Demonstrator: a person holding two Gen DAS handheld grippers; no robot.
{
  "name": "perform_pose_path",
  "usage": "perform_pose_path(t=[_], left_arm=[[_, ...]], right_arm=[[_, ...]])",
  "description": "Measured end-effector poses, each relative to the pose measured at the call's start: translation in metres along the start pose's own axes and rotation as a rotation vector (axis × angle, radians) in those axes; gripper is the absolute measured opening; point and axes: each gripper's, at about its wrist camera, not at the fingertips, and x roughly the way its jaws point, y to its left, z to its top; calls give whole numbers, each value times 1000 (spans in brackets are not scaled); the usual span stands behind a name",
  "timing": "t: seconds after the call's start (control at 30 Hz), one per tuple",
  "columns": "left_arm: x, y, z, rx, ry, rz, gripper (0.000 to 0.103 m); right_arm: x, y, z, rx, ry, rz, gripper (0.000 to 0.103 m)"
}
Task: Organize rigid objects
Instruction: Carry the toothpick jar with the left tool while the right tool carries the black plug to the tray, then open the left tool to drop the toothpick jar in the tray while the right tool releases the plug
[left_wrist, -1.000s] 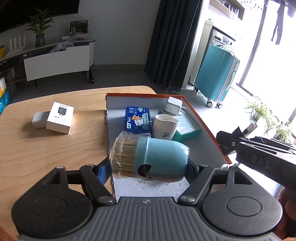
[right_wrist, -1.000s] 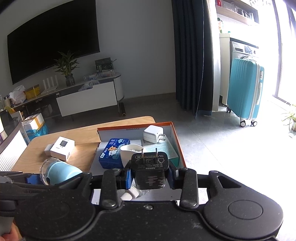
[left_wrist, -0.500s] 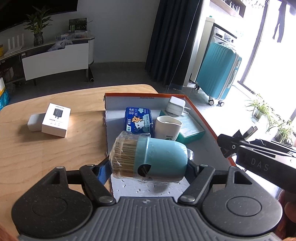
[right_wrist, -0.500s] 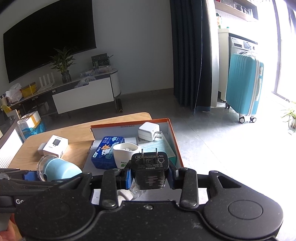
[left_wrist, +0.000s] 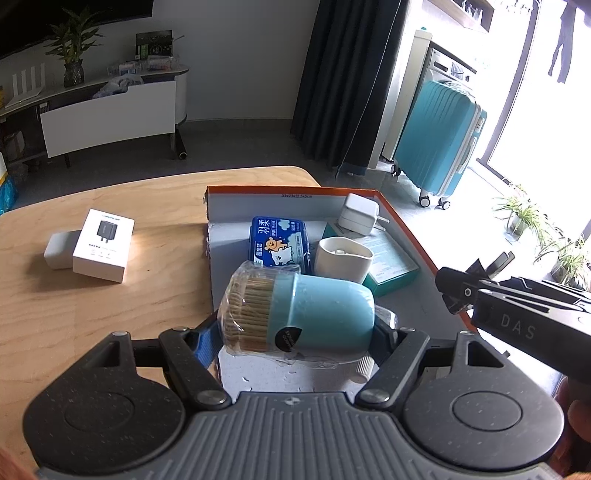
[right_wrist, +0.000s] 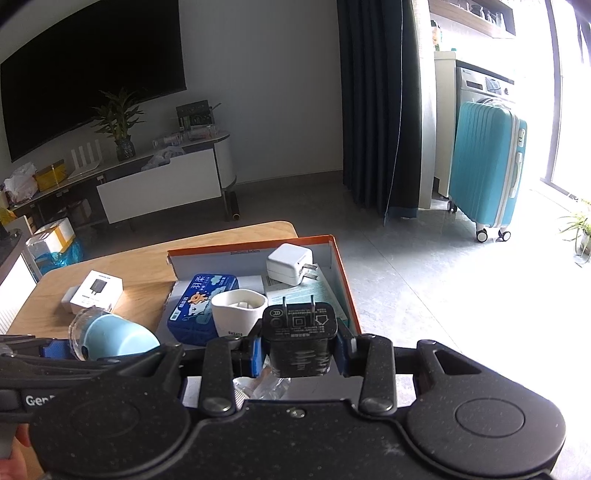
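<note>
**Both Loads Over the Box**

Toothpick jar (left_wrist: 299, 314) pinched crosswise in left gripper (left_wrist: 295, 332), pads pressing on its two ends: clear end full of picks toward the table side, blue cap toward the box's far side. Long axis level, running straight across the fingers, wrapped in loose film. Hangs above the near open floor of the box (left_wrist: 406, 218), just short of the blue tin (left_wrist: 279, 242) and white cup (left_wrist: 343, 256).

Black charger (right_wrist: 299, 339) clamped in right gripper (right_wrist: 301, 343), jaws drawn in tight on its flanks, prongs pointing up and away. Sits over the box's near right part, in front of the cup and the teal packet (left_wrist: 391, 266); white charger (right_wrist: 290, 264) lies farther back by the rear wall.

Still out on the table (left_wrist: 110, 295): white carton (left_wrist: 103, 240) with a grey block (left_wrist: 59, 249) touching it, well apart from both grippers.

Probable step: lowering both loads into the box. Free floor lies straight below and slightly ahead of the jar; left gripper nearer that gap, right gripper nearer the right wall. Likely need: set the jar down on its side, axis kept across the fingers, clear of tin and cup. Risk: round jar rolling once released.
</note>
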Motion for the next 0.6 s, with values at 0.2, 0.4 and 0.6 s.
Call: perform_pose_path(t=[0.2, 0.4, 0.6], left_arm=[[7, 0, 1, -2, 10, -5, 77], [13, 1, 2, -2, 23, -3, 77], [17, 0, 4, -2, 32, -7, 78]], right_arm=[[10, 0, 3, -8, 16, -2, 44], [19, -1, 5, -9, 27, -6, 45], [15, -2, 10, 1, -33, -5, 68]])
